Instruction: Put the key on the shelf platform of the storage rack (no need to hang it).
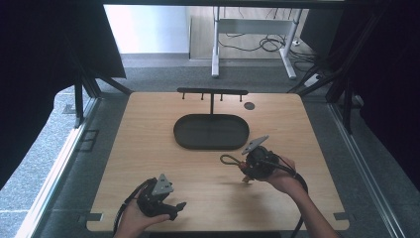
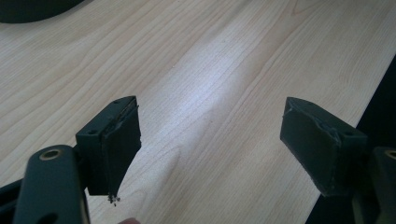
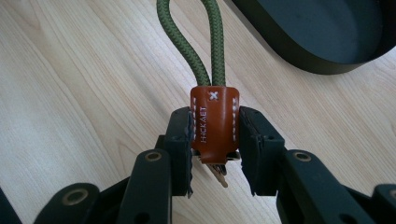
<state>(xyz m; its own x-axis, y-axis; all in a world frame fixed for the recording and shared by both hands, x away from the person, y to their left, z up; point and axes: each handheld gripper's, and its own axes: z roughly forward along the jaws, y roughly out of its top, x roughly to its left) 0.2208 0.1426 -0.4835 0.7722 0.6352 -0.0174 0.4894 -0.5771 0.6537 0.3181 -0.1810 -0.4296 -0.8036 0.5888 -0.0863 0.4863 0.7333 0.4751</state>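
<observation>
Clamping the right gripper (image 3: 215, 144) on the tan stitched leather sleeve of a key fob (image 3: 214, 122), green braided cord loop (image 3: 196, 42) pointing ahead, probably a key dangling beneath, lifting it near the black oval tray (image 1: 211, 131) with its peg rack (image 1: 212, 91); idling the left gripper (image 2: 210, 144) wide open, gripping nothing, above the pale wooden table (image 1: 148, 148)

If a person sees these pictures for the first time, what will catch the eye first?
First, the keychain: a brown leather tab with a green cord loop, clamped in the right gripper just above the table. Behind it stands a dark oval tray with a hook rack on a post, near the table's far edge. The left gripper waits open over bare wood at the near left.
</observation>
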